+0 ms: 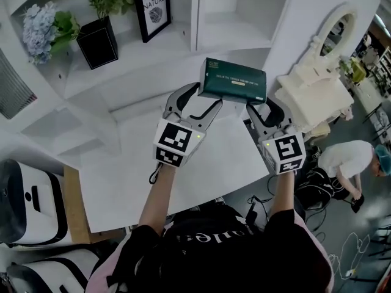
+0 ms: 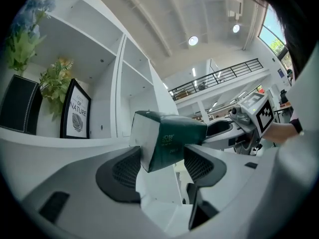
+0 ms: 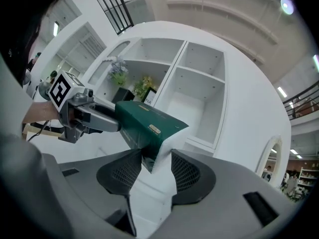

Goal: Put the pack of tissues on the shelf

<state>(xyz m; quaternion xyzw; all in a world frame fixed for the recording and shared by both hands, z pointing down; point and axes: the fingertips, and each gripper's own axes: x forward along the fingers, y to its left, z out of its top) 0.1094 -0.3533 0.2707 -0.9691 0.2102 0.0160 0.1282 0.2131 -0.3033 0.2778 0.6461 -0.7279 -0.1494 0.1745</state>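
One white shelf unit, several open compartments. One white table in front of it. I hold two grippers: my left gripper clamps one end of pack of tissues, my right gripper clamps other end. One pack, dark green, up in air before shelf, over table, resting on neither. On shelf: one black planter, one framed print, one blue flower bunch. Room tall, white; round ceiling lights; railed balcony.
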